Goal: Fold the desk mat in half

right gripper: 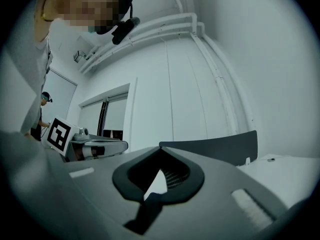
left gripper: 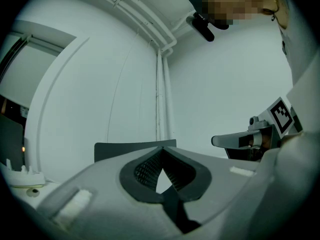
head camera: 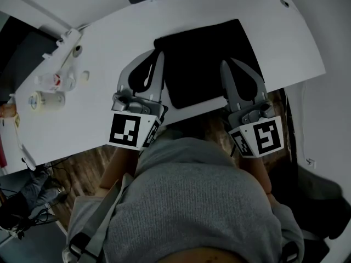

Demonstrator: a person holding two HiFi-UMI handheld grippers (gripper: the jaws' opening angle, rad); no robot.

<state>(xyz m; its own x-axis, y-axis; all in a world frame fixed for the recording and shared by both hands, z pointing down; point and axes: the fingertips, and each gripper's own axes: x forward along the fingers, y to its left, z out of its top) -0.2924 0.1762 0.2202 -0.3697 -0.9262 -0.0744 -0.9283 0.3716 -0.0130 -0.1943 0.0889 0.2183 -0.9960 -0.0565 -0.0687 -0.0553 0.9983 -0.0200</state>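
Observation:
The black desk mat (head camera: 203, 59) lies on the white table (head camera: 93, 125), towards its near edge. In the head view my left gripper (head camera: 159, 53) hangs over the mat's left edge. My right gripper (head camera: 226, 63) is over its right part. Both point away from me and slightly towards each other. In the left gripper view the left gripper (left gripper: 161, 148) has its tips together, with only bright wall showing between the ribbed pads. The right gripper (right gripper: 161, 148) looks the same in the right gripper view. Both are tilted up towards the wall. No mat shows between either pair of pads.
A lying bottle (head camera: 46, 99) and small items (head camera: 55, 81) sit at the table's left end. A dark flat band (left gripper: 125, 151) (right gripper: 220, 146) shows beyond the tips; I cannot tell what it is. My grey-clad torso (head camera: 192, 201) is at the table's near edge.

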